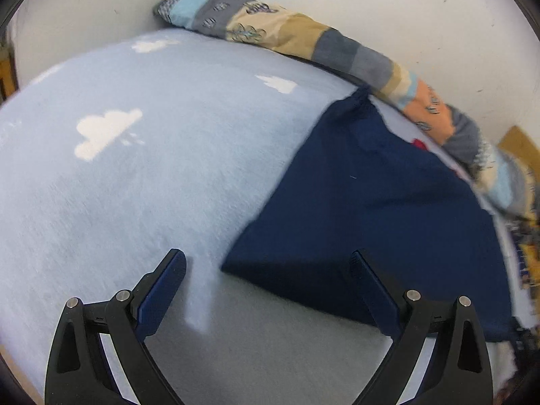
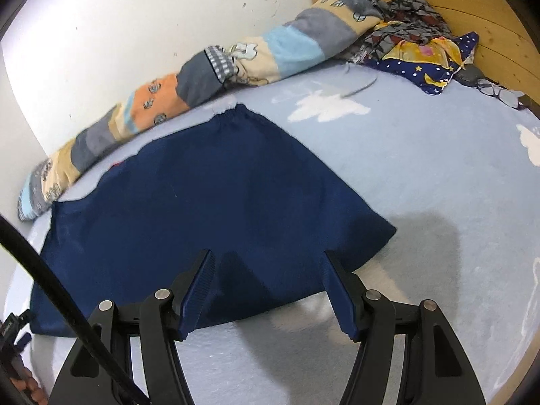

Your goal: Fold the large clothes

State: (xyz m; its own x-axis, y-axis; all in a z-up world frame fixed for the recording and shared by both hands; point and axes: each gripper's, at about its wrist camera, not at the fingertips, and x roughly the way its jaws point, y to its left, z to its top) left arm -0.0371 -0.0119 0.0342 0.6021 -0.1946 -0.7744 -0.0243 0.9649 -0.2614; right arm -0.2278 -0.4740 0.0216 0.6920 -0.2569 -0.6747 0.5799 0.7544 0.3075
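Note:
A large dark navy garment (image 2: 202,202) lies spread flat on a light blue bed sheet with white clouds (image 2: 422,175). In the left wrist view the garment (image 1: 378,209) fills the right half and the sheet (image 1: 135,175) the left. My left gripper (image 1: 268,266) is open and empty, hovering above the garment's near left corner. My right gripper (image 2: 268,270) is open and empty, just above the garment's near edge, close to its right corner. The garment's gathered far end (image 2: 236,113) points at the wall.
A rolled patchwork blanket (image 2: 209,71) lies along the white wall; it also shows in the left wrist view (image 1: 303,37). A pile of patterned clothes (image 2: 422,47) sits at the wooden headboard (image 2: 472,10). A black cable (image 2: 50,287) crosses the right wrist view's left side.

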